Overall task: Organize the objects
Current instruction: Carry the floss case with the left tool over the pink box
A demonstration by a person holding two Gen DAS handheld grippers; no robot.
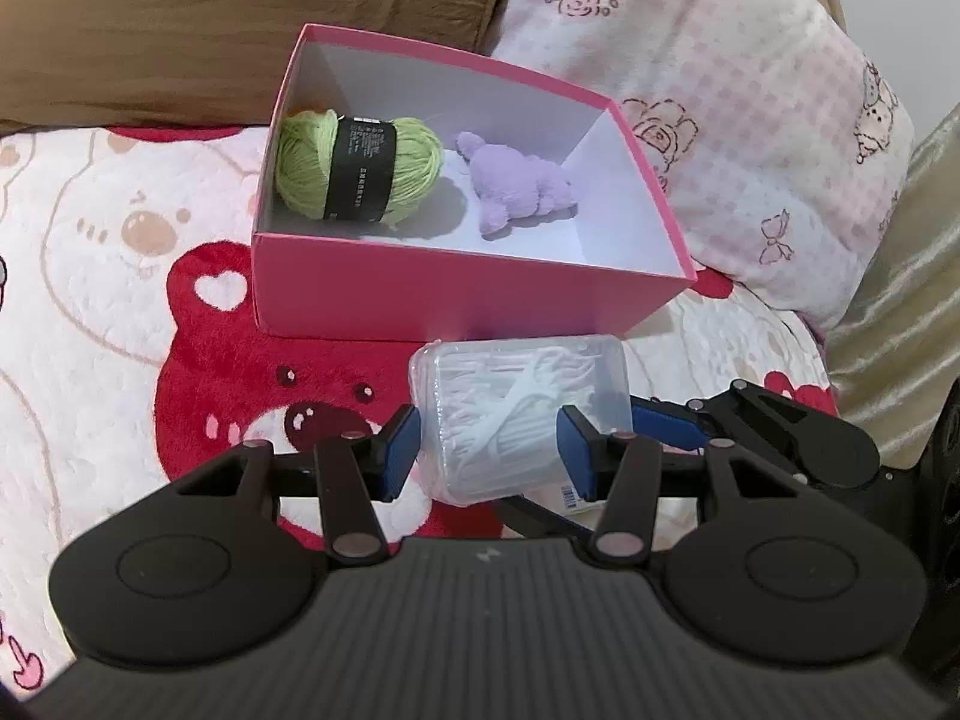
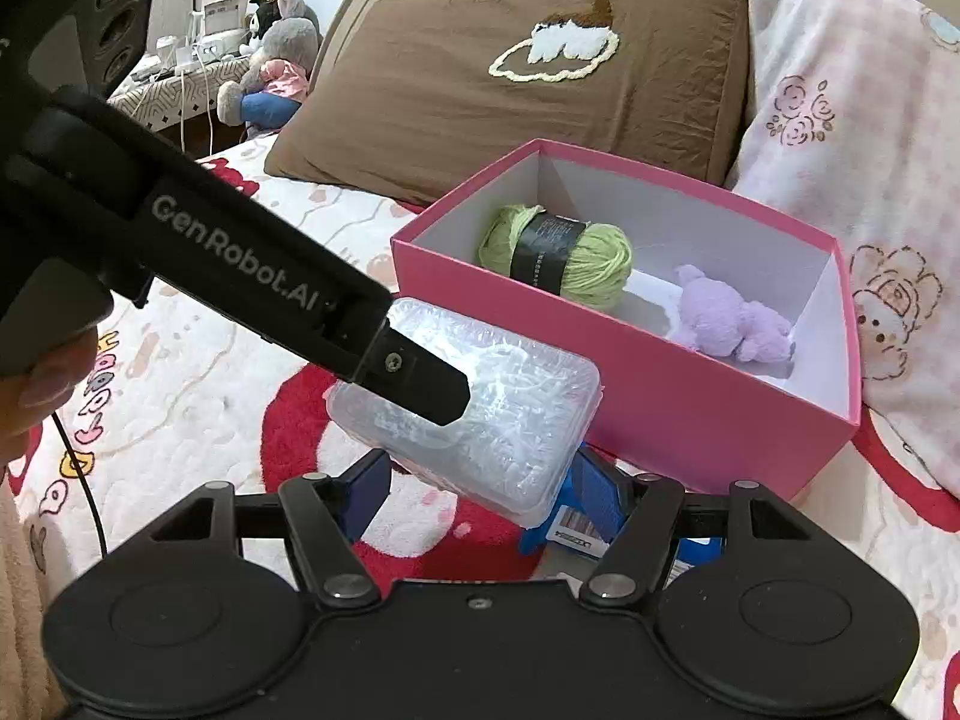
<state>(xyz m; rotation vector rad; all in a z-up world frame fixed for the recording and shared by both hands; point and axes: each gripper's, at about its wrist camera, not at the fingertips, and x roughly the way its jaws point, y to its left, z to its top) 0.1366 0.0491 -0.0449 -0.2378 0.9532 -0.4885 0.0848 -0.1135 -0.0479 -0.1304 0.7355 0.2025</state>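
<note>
The left tongs (image 1: 489, 456) pinched one clear plastic case (image 1: 519, 414) of white picks, held just short of the pink box (image 1: 456, 300). The right tongs (image 2: 474, 501) stood half open around its near end; whether they pressed it I couldn't tell. Next, probably lift it over the wall. Inside lay one green yarn ball (image 1: 360, 165) and one purple plush toy (image 1: 522, 189).

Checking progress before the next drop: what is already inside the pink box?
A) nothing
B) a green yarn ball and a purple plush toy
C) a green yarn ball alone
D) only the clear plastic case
B: the green yarn ball and the purple plush toy lie on the white floor of the pink box; the clear plastic case is outside, in front of it.
</note>
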